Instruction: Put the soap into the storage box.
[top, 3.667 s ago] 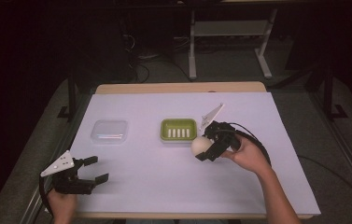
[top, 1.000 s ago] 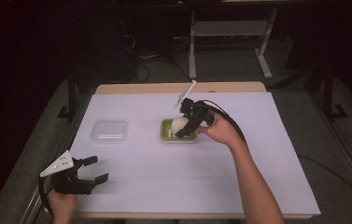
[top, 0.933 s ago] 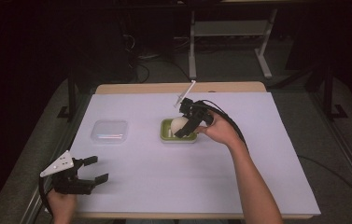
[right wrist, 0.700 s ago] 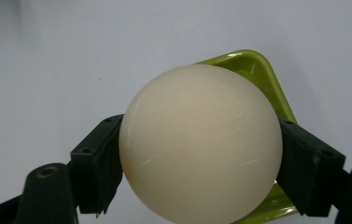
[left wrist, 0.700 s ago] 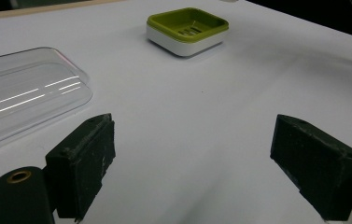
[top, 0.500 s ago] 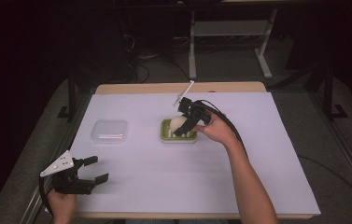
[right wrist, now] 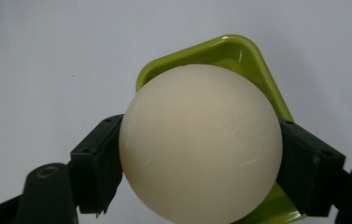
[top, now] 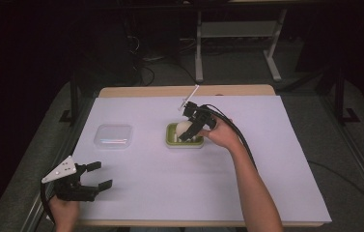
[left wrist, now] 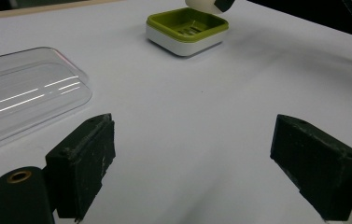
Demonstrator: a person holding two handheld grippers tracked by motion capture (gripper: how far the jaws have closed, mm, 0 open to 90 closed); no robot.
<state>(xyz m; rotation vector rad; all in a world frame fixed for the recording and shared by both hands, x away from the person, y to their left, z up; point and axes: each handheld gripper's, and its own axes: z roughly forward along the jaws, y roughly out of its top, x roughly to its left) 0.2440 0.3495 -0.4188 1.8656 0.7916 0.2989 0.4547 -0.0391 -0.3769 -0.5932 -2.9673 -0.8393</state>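
1. White paper covers the surface [top: 276,159], with a dark room and a metal frame behind it.
2. Right tongs [top: 188,129] are clamped on a cream ball [top: 184,127], one jaw on each side of it; in the right gripper view the ball [right wrist: 200,142] sits squarely between the jaws.
3. That ball hangs over the green tray [top: 172,140], near the middle of the surface; whether it touches the tray I cannot tell.
4. In the right gripper view the tray [right wrist: 239,51] shows behind and below the ball, one corner pointing up in the frame.
5. Ridges line the tray's floor in the left gripper view [left wrist: 187,25], and it has a white base under the green rim; the ball is above its far side there.
6. Left tongs [top: 97,176] rest at the near left corner of the surface, jaws spread wide with bare paper between them.
7. Beyond them lies a clear lid [top: 114,135], flat on the paper, well left of the tray; in the left gripper view the lid [left wrist: 24,93] sits just ahead of one jaw.
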